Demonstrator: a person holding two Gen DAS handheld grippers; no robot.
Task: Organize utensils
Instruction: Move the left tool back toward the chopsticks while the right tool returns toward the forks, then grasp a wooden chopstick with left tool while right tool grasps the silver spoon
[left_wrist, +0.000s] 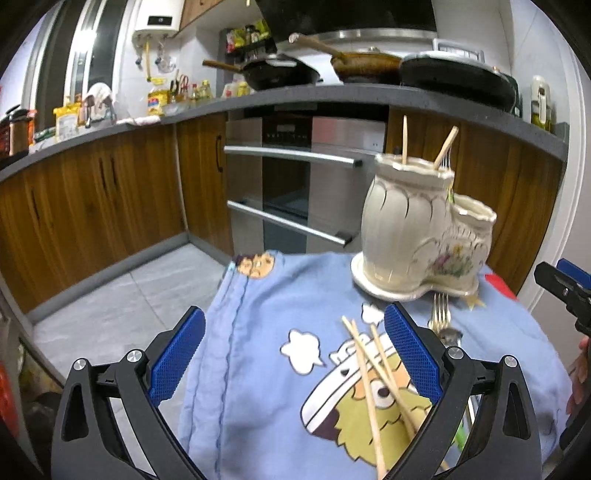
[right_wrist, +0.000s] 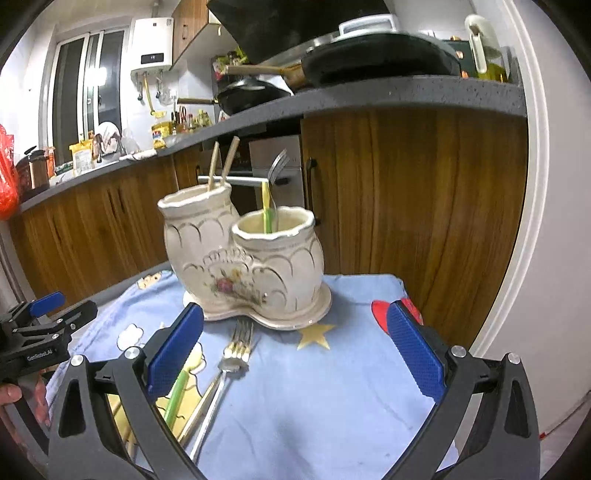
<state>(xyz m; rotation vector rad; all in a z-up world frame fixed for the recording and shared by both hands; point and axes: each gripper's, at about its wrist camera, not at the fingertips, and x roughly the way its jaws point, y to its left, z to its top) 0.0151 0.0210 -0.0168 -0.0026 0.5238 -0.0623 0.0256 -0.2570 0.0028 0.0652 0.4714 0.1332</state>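
Observation:
A cream ceramic two-pot holder (left_wrist: 417, 229) (right_wrist: 243, 258) stands on a blue cartoon cloth (left_wrist: 258, 350) (right_wrist: 332, 387). Its taller pot holds two chopsticks (right_wrist: 221, 162). A fork with a yellow-green handle (right_wrist: 275, 170) sits in the lower pot. Loose chopsticks (left_wrist: 369, 373) lie on the cloth between the fingers of my open left gripper (left_wrist: 295, 350). More forks (right_wrist: 236, 347) (left_wrist: 439, 317) lie in front of the holder, beside a green-handled utensil (right_wrist: 177, 391). My right gripper (right_wrist: 295, 350) is open and holds nothing, just before the holder.
Behind the table run wooden cabinets (left_wrist: 92, 206), an oven (left_wrist: 291, 184) and a grey counter (right_wrist: 406, 92) with woks. Grey floor (left_wrist: 129, 295) lies off the cloth's left edge. A white door frame (right_wrist: 535, 221) is at right. A hand (right_wrist: 11, 395) holds the left gripper.

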